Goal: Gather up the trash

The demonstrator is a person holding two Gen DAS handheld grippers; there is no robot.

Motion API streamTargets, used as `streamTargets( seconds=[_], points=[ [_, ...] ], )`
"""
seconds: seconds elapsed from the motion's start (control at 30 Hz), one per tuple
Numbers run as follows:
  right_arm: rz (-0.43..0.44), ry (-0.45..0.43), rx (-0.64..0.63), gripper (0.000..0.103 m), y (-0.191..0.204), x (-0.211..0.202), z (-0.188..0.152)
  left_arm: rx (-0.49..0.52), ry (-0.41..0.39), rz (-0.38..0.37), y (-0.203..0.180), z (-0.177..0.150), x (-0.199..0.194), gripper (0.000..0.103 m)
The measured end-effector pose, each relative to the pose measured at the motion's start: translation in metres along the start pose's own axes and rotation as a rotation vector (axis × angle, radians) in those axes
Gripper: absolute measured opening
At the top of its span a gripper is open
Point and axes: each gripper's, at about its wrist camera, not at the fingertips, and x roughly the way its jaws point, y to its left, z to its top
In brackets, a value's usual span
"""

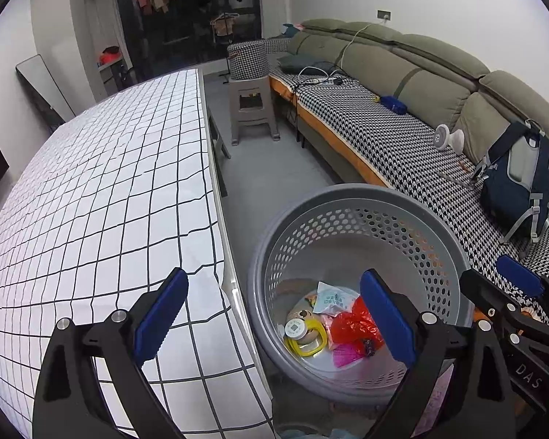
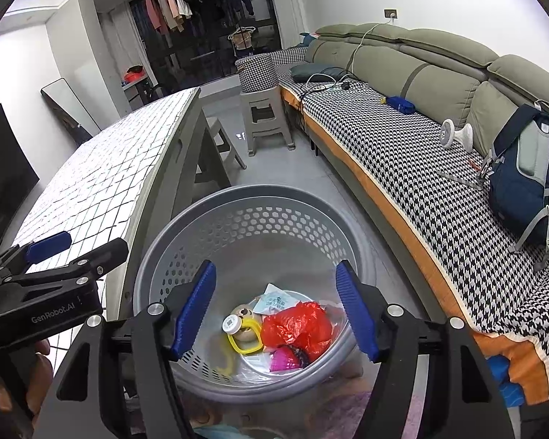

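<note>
Right wrist: basket (image 2: pixel 256 205) upright, mouth up.

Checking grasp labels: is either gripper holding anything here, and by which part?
Nothing is held. The left gripper and right gripper both stand open and empty above the grey perforated plastic basket.

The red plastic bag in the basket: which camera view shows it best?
The right wrist view: the red plastic bag lies unobstructed between the open jaws. In the left wrist view, a blue pad hides part of it.
</note>
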Motion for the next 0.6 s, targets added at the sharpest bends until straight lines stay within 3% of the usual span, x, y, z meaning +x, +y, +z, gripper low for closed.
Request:
streamTargets(
  seconds=[0.6],
  points=[
    [0.005,0.001,0.001,0.065,0.0016,0.0005,-0.0004,0.010,-0.001,0.011,-0.0026,0.0005,0.0014,0.094]
  ],
)
